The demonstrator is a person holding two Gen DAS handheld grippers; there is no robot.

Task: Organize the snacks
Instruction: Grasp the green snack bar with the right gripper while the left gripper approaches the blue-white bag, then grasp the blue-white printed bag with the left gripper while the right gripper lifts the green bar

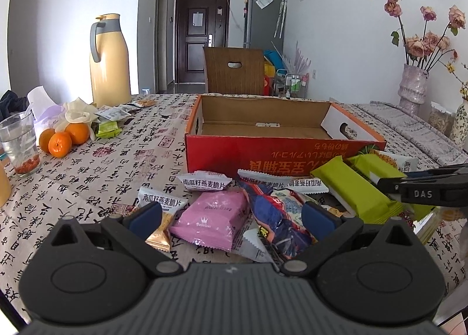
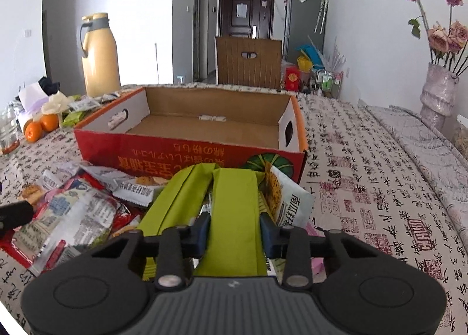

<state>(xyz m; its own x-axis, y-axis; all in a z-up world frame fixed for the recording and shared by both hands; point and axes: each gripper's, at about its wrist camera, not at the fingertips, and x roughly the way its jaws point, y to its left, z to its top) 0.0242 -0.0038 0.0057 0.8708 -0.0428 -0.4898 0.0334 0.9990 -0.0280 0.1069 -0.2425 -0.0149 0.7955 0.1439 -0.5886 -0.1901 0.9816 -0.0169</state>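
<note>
Right hand-held gripper (image 2: 235,235) clamping green packet (image 2: 234,218)

**Colours and Patterns on the Snack Table**

Tablecloth (image 1: 96,165): beige, printed with black calligraphy and red seal stamps. Cardboard box (image 1: 234,156): red front with orange lettering, orange rim, plain brown interior. Snack packets: one pink (image 1: 213,218), two lime green (image 2: 234,206), one blue and red (image 1: 275,218), several white with dark characters (image 1: 204,183). Oranges (image 1: 60,144): bright orange. Thermos jug (image 1: 109,63): pale yellow with grey handle. Gripper pads (image 1: 146,216): dark blue on black.
</note>
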